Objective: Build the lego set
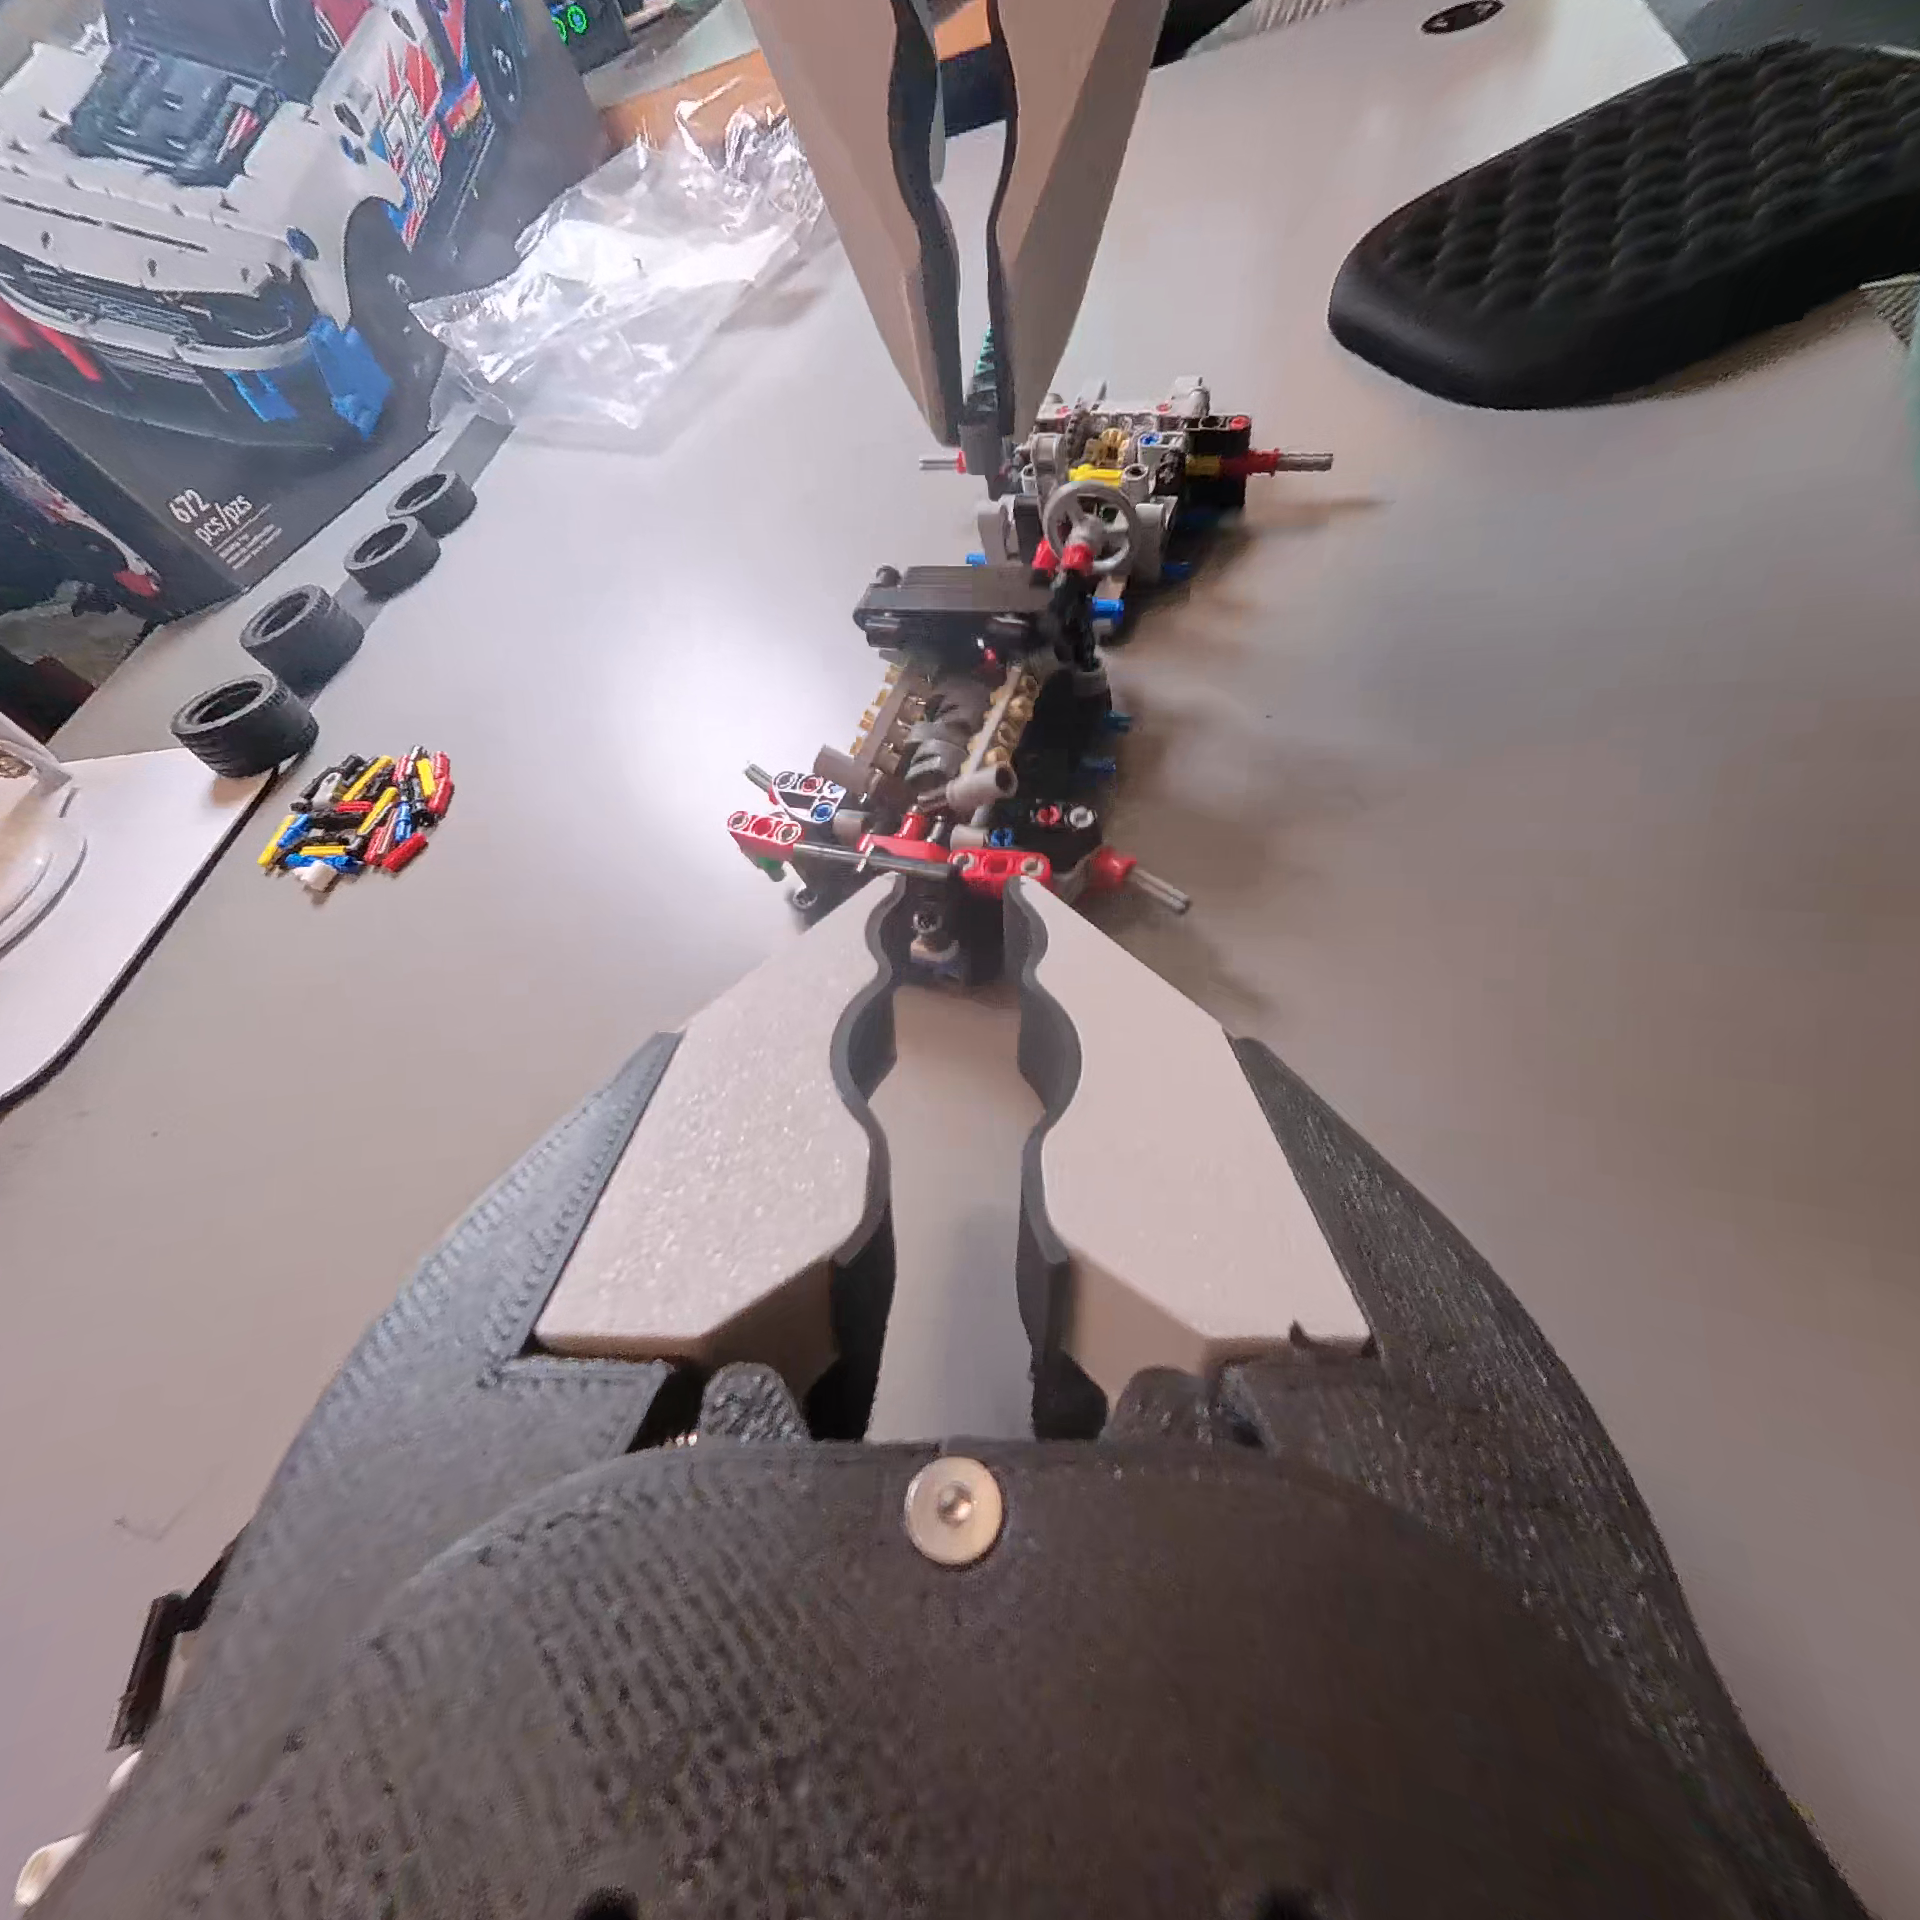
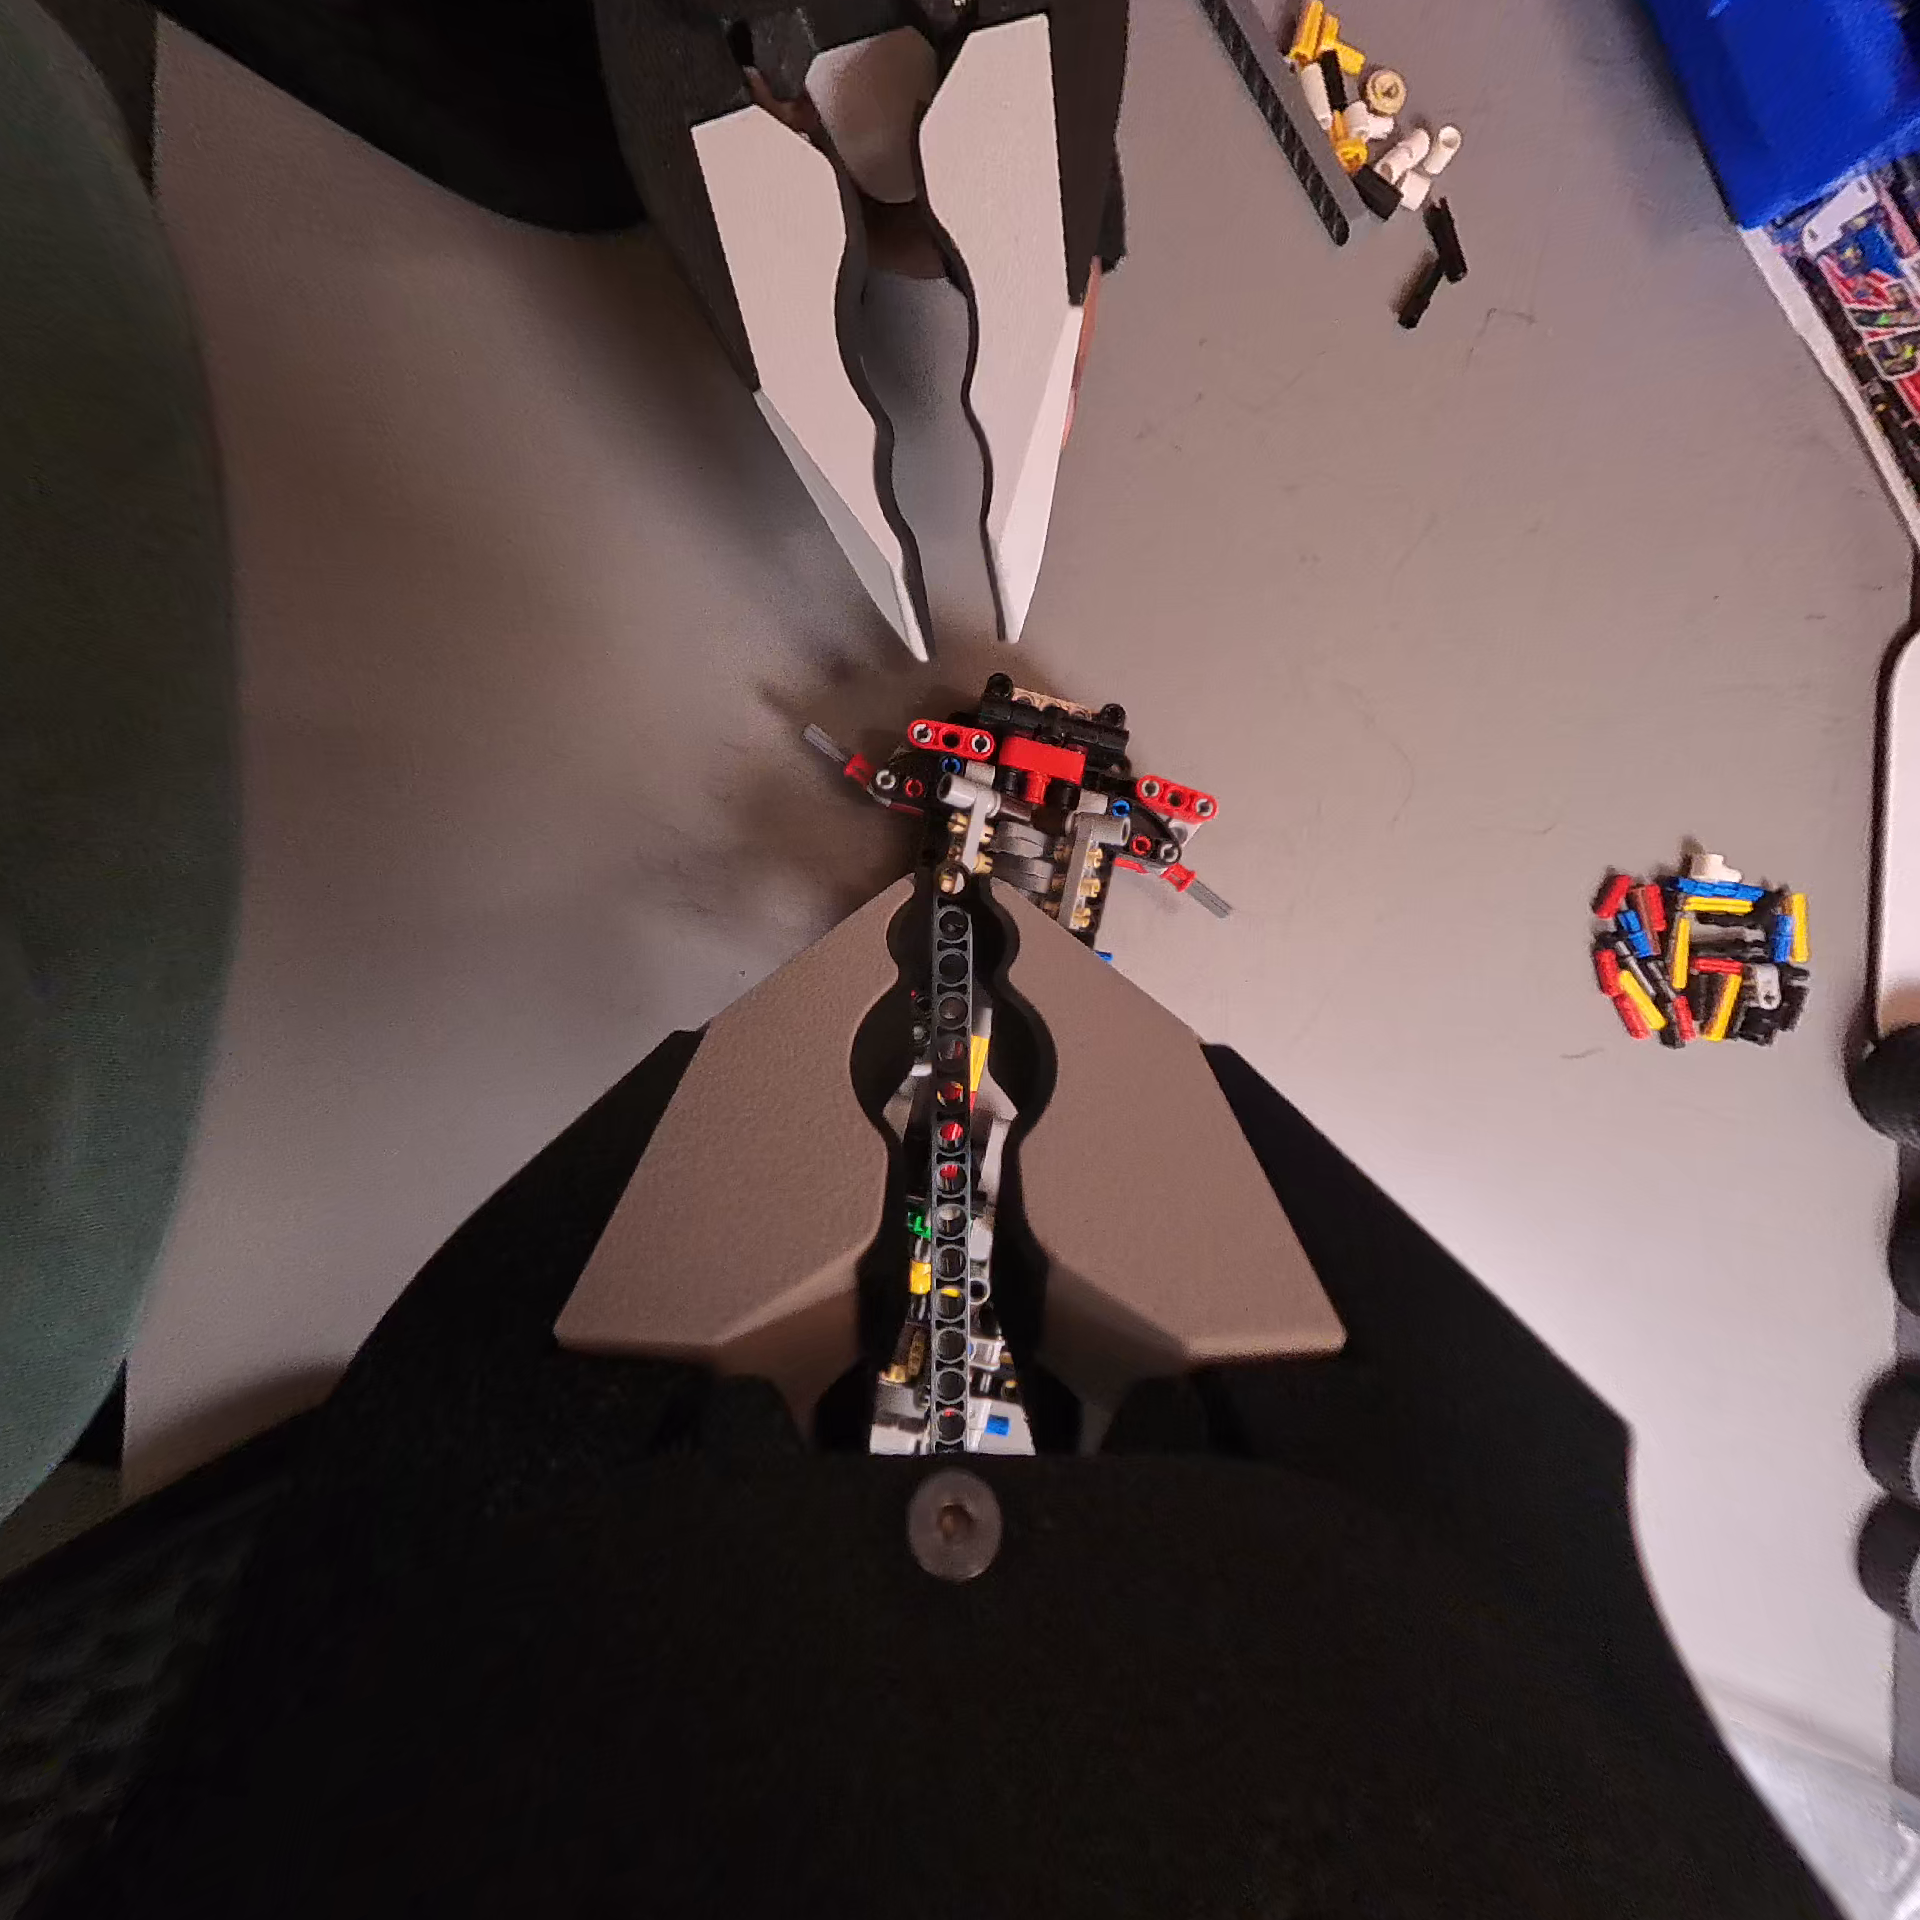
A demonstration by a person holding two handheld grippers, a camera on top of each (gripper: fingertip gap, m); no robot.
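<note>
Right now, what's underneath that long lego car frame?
The lego car frame rests on the bare grey table. Anything directly beneath it is covered from view.

My grey table [image 1: 1455,1039] carries the long lego chassis [image 1: 966,748] lying flat down its middle. To its left I see a small heap of coloured pins [image 1: 358,816], then four black tyres [image 1: 275,675] in a row beside the set's box [image 1: 208,291]. Crumpled clear bags [image 1: 613,281] lie far left, a black padded rest [image 1: 1642,229] far right
</note>
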